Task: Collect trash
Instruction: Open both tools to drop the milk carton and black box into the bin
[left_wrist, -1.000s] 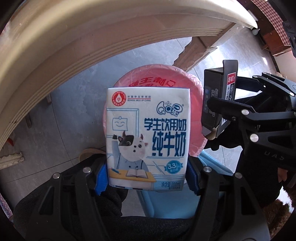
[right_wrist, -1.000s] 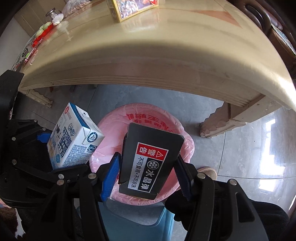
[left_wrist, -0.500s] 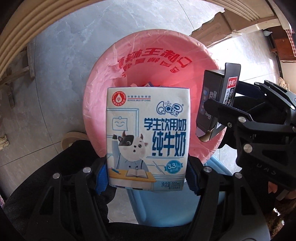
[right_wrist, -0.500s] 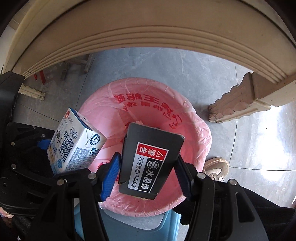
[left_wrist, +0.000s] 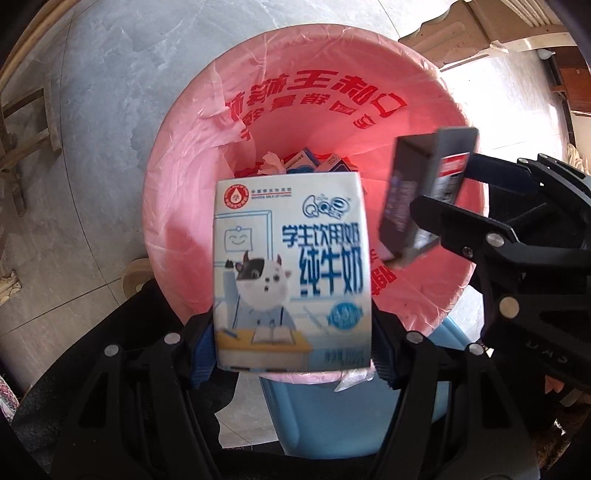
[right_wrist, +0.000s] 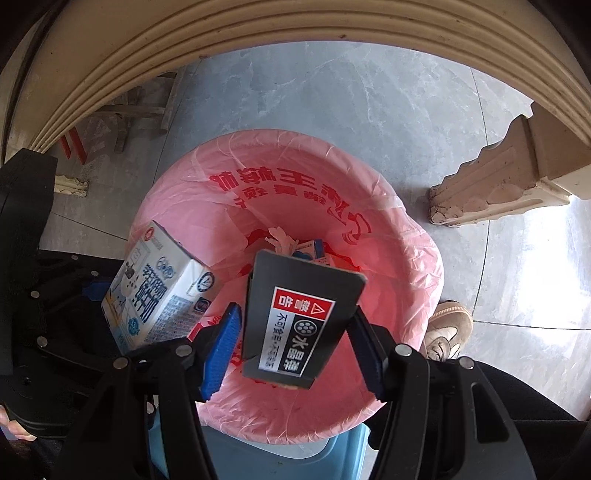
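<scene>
A white and blue milk carton (left_wrist: 291, 273) hangs blurred between the fingers of my left gripper (left_wrist: 291, 350), over the bin; the jaws look spread and gaps show at its sides. It also shows in the right wrist view (right_wrist: 159, 295). A black box with a red warning label (right_wrist: 299, 317) sits tilted between the spread pads of my right gripper (right_wrist: 295, 343), with a gap on the left side. It also shows in the left wrist view (left_wrist: 424, 199). Below both is the blue bin with a pink liner (left_wrist: 332, 96), holding several cartons and tissue.
A cream table edge (right_wrist: 258, 33) arches above the bin, and its carved leg (right_wrist: 495, 184) stands on the grey tile floor at right. A beige shoe (right_wrist: 447, 328) is beside the bin. A wooden stool (left_wrist: 22, 140) stands at left.
Both grippers moved forward and down over the bin. Both sets of jaws have opened, and the milk carton and the black box have begun to slip free, blurred and tilted.
</scene>
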